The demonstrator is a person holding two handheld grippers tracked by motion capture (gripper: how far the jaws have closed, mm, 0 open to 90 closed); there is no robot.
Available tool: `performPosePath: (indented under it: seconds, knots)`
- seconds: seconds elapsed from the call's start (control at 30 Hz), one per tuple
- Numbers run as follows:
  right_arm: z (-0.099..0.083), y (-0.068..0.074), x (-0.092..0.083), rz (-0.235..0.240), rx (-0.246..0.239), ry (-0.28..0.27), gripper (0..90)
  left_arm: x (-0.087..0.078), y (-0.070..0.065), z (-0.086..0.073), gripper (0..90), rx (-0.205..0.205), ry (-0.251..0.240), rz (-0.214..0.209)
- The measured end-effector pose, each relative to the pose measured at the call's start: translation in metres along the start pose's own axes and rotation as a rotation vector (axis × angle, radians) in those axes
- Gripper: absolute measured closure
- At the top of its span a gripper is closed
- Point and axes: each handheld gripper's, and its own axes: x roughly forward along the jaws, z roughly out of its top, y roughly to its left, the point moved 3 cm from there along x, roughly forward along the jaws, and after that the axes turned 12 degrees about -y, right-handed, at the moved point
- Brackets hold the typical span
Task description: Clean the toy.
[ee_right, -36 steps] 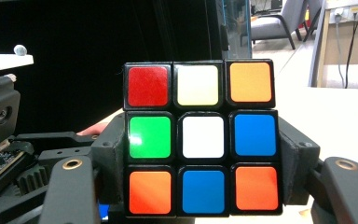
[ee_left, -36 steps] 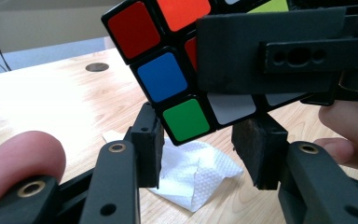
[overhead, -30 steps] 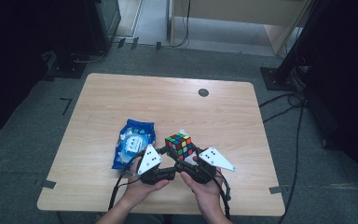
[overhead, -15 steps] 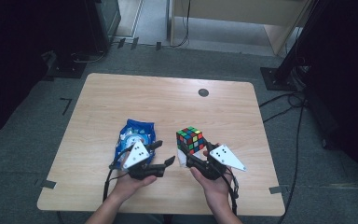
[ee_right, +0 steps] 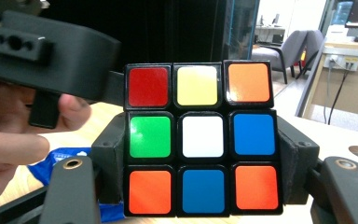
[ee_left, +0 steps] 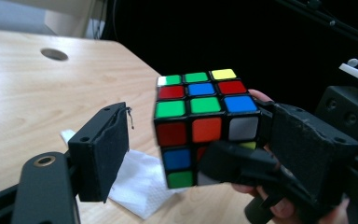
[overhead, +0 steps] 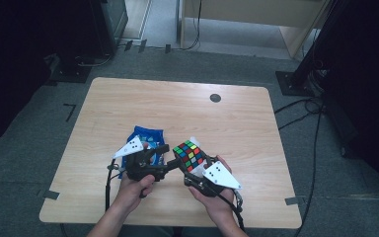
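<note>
The puzzle cube [overhead: 189,155] is held up off the bench [overhead: 237,123], over the middle of the near edge, clamped in the right tongs [overhead: 187,165]. In the right gripper view the two black jaws press against the left and right sides of the cube [ee_right: 200,140] at its middle and lower rows, so these tongs are closed on it; the face turned to that camera reads red, yellow, orange across the top, green, white, blue in the middle, and orange, blue, orange along the bottom. The left tongs [overhead: 165,158] sit just beside the cube on its left and their jaws have just been opening. In the left gripper view they stand wide apart: one pad is off to the left of the cube [ee_left: 205,126] with a clear gap, and the other jaw lies low in front of the cube's bottom row; whether it touches the cube I cannot tell. So the left tongs are open and grip nothing. The right hand [overhead: 212,197] and the left hand [overhead: 133,190] come in over the near edge. On the bench beneath the left tongs lies a blue packet [overhead: 145,134], and a white tissue [ee_left: 140,182] lies just beside it under the cube. A round dark hole [overhead: 215,98] sits near the far edge, towards the right.
</note>
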Motion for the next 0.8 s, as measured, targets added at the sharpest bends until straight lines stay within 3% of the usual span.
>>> performPosePath:
  seconds: [0.23, 0.33, 0.37, 0.47, 0.53, 0.57, 0.67, 0.7, 0.73, 0.77, 0.8]
  knots:
    - [-0.005, 0.012, 0.002, 0.021, -0.072, 0.002, 34.5, 0.009, -0.006, -0.005, 22.0, -0.013, 0.074, 0.034]
    - [-0.006, 0.015, 0.002, 0.026, -0.095, 0.001, 34.5, 0.009, -0.009, -0.004, 27.3, 0.005, 0.072, 0.091]
    - [-0.006, 0.016, 0.002, 0.029, -0.115, -0.002, 34.5, 0.008, -0.008, -0.003, 31.3, -0.004, 0.075, 0.09]
    - [-0.007, 0.018, 0.002, 0.031, -0.147, 0.003, 34.5, 0.008, -0.007, -0.004, 32.2, -0.009, 0.089, 0.095]
    - [-0.01, 0.017, 0.003, 0.028, -0.171, 0.011, 34.5, 0.008, -0.008, -0.004, 34.0, 0.002, 0.09, 0.101]
    - [-0.011, 0.018, 0.002, 0.02, -0.16, 0.022, 34.5, 0.008, -0.01, -0.005, 34.1, 0.036, 0.101, 0.116]
    - [-0.012, 0.017, 0.003, 0.025, -0.168, 0.033, 34.4, 0.009, -0.011, -0.006, 34.2, 0.058, 0.108, 0.126]
    - [-0.013, 0.017, 0.004, 0.026, -0.172, 0.036, 34.4, 0.009, -0.013, -0.006, 34.3, 0.084, 0.12, 0.137]
    - [-0.013, 0.017, 0.004, 0.026, -0.172, 0.036, 34.4, 0.009, -0.013, -0.006, 34.4, 0.084, 0.12, 0.137]
    - [-0.014, 0.018, 0.004, 0.019, -0.177, 0.055, 34.4, 0.01, -0.014, -0.007, 34.4, 0.121, 0.133, 0.145]
    - [-0.015, 0.018, 0.004, 0.018, -0.175, 0.062, 34.3, 0.01, -0.014, -0.007, 34.4, 0.121, 0.133, 0.145]
